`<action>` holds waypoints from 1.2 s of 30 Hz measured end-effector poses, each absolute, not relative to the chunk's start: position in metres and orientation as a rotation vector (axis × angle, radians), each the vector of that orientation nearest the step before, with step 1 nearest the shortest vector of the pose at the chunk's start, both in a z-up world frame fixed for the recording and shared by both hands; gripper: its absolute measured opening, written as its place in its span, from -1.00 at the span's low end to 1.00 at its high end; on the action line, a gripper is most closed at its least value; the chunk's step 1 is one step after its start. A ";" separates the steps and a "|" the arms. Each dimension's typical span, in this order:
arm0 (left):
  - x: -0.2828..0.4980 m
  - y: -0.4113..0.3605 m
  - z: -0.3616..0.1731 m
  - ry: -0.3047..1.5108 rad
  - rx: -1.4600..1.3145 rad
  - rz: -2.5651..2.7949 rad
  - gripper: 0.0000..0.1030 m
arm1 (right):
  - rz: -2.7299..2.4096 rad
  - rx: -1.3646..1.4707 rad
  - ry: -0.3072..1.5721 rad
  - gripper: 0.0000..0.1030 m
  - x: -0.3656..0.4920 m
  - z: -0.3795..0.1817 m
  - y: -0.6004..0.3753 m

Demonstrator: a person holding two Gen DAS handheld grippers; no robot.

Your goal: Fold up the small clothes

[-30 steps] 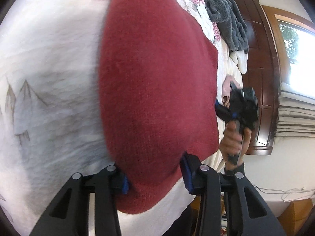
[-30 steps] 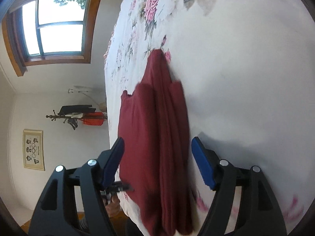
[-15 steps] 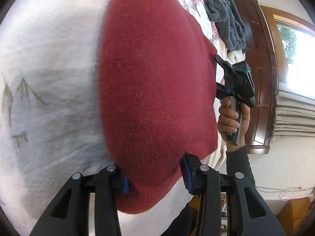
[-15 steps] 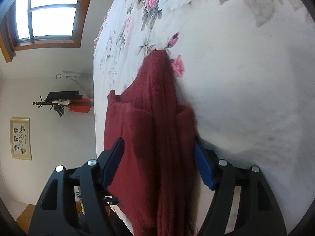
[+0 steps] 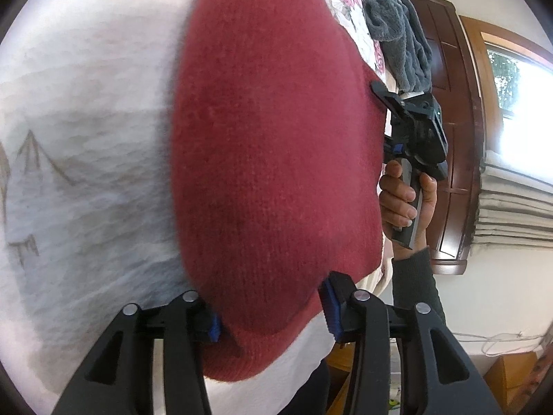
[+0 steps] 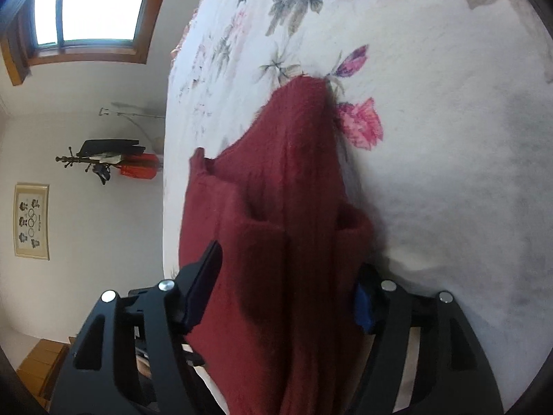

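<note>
Lying near the bed's edge: red knitted garment [image 5: 273, 159], fuzzy, folded into layers, on a floral quilted bedspread [image 6: 449, 110].
Left gripper [image 5: 269, 318]: jaws wide apart, straddling the rounded knit edge.
Right gripper [image 6: 283, 294]: jaws wide, flanking the folded layers; hand [image 5: 404, 200] wrapped round its handle.
Grip: cannot tell whether either pinches.

The left tongs [image 5: 271, 314] are partly covered by the red sweater [image 5: 273, 159], so their closure cannot be judged. The right tongs' [image 6: 287, 290] pads are likewise buried in knit. The sweater's lower edge is cut off.
</note>
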State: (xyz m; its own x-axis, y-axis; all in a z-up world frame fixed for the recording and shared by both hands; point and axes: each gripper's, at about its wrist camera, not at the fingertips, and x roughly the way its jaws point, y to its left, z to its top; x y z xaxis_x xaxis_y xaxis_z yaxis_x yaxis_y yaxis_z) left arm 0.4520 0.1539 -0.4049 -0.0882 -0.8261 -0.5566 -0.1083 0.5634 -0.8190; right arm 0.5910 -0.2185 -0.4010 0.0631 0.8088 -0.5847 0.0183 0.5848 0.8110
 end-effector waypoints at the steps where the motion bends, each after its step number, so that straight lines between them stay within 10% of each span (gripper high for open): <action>1: 0.452 0.154 -0.405 1.565 -0.820 -0.721 -0.14 | 0.697 0.767 1.395 0.21 0.592 -0.401 -0.217; 8: 0.449 0.152 -0.399 1.555 -0.828 -0.689 -0.35 | 0.707 0.740 1.352 -0.39 0.584 -0.392 -0.216; 36: 0.410 0.191 -0.304 1.356 -0.800 -0.719 -0.55 | 0.758 0.742 1.267 -0.44 0.525 -0.317 -0.154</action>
